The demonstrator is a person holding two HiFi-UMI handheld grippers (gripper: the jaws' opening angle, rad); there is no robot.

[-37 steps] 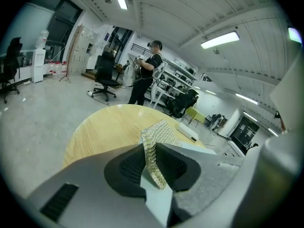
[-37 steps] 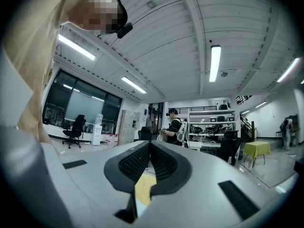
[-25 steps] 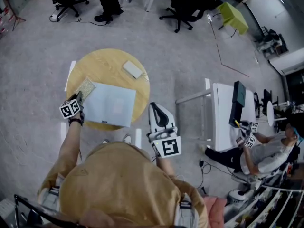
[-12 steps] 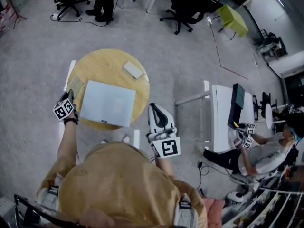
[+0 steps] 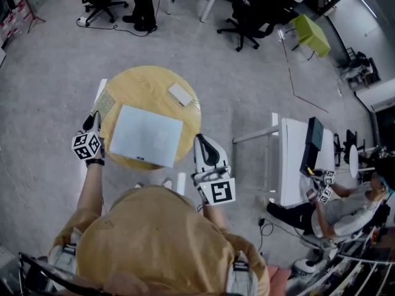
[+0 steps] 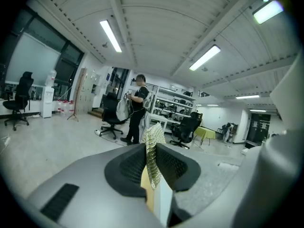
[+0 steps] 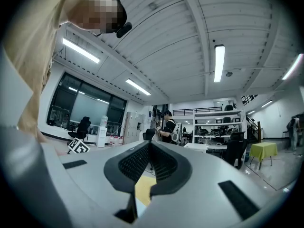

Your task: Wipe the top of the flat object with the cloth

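Drawn back since a second ago, the left gripper [image 5: 94,123] is now hanging just off the left edge of the round table [image 5: 148,82]; its jaws are clamping the cloth [image 5: 105,102], which is trailing onto the table's left rim, just beside the flat object [image 5: 146,135] and no longer on its corner; that object is lying across the table's middle and near side; a small white pad [image 5: 180,94] is sitting toward the table's far right; the left forearm [image 5: 91,190] is reaching forward beside the table; the right gripper [image 5: 206,145] is hovering just off the table's near right edge, jaws pressed together on nothing; office chairs [image 5: 247,14] are standing well beyond the table; a seated person [image 5: 349,205] is sitting by a white desk [image 5: 290,165], well to the table's right.
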